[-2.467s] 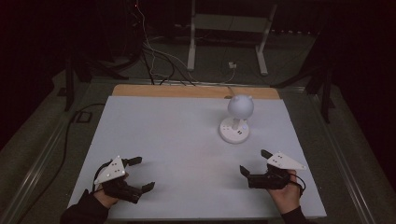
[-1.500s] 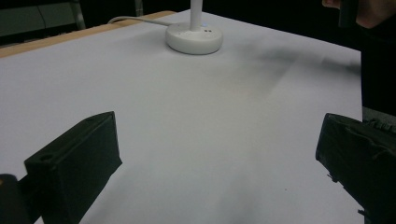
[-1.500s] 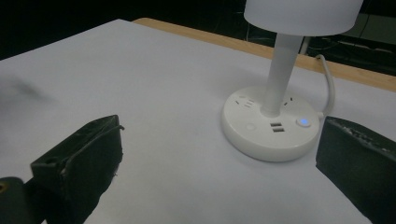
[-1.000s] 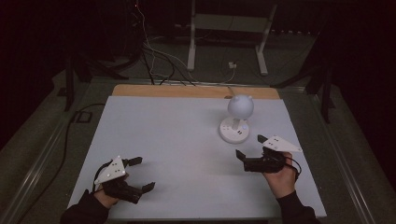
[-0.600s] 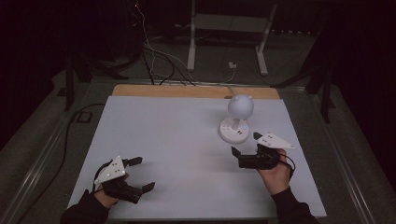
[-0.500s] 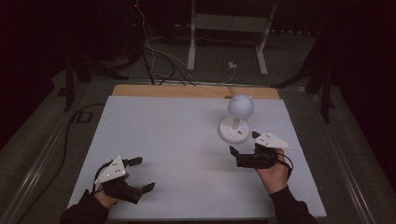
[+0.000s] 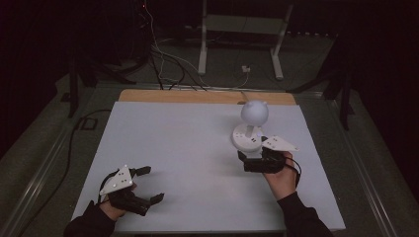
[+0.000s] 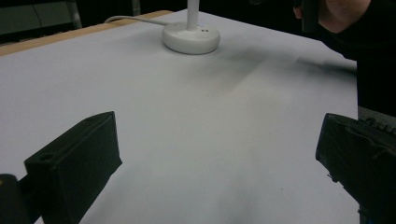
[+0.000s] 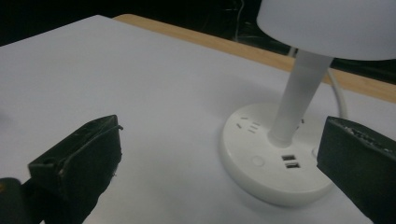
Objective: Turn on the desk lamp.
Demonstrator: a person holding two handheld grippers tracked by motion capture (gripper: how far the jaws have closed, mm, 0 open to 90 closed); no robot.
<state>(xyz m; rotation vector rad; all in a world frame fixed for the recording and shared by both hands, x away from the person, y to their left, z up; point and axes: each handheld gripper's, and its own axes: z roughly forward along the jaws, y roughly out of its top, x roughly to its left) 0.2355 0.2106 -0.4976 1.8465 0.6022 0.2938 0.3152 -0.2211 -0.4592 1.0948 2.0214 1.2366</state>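
Right gripper (image 7: 247, 160) hovers just before the lamp (image 7: 252, 129), fingers spread (left gripper (image 7: 143, 185) likewise, resting near the edge).

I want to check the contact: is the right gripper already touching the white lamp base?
Apart. The right gripper view shows the right gripper open, white table visible between its jaws and the lamp base.

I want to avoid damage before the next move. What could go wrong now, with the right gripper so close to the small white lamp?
1. The right gripper is open beside the lamp base; a sideways nudge might slide the lamp across the smooth table.
2. The round shade sits on a thin stem, so a bump could perhaps tip it.
3. The cord runs behind the base; a jaw might snag it.
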